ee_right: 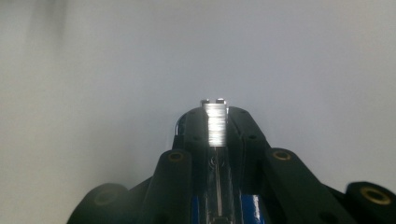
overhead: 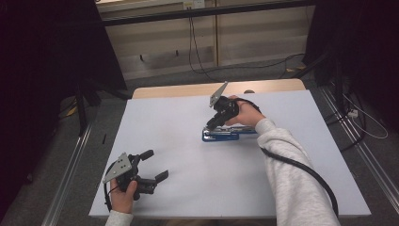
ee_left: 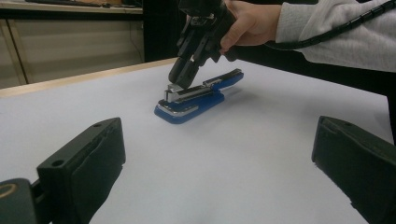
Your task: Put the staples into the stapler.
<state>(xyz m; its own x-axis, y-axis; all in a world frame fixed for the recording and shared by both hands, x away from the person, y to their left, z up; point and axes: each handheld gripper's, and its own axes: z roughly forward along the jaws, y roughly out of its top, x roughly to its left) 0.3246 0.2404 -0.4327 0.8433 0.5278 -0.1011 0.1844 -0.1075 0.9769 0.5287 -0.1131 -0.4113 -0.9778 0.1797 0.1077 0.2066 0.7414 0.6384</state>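
A blue stapler [overhead: 231, 134] with a silver metal top lies flat near the middle of the white table [overhead: 164, 117]. My right gripper [overhead: 210, 123] comes down at a slant onto its left end, shut on the metal front of the stapler [ee_left: 194, 100]. In the right gripper view the two black jaws flank the bright silver strip of the stapler [ee_right: 215, 130]; my right gripper [ee_right: 214, 112] holds it close on both sides. My left gripper [overhead: 155, 165] rests at the table's near left, open, with nothing between its jaws. The left gripper [ee_left: 219, 172] looks toward the stapler and the right gripper [ee_left: 182, 77].
The table's far edge shows a wooden strip [overhead: 188, 89]. Cables [overhead: 197, 56] trail over the grey floor beyond it. Dark stands [overhead: 84, 99] rise at the left and right of the table. A black cable [overhead: 306, 172] runs along the right sleeve.
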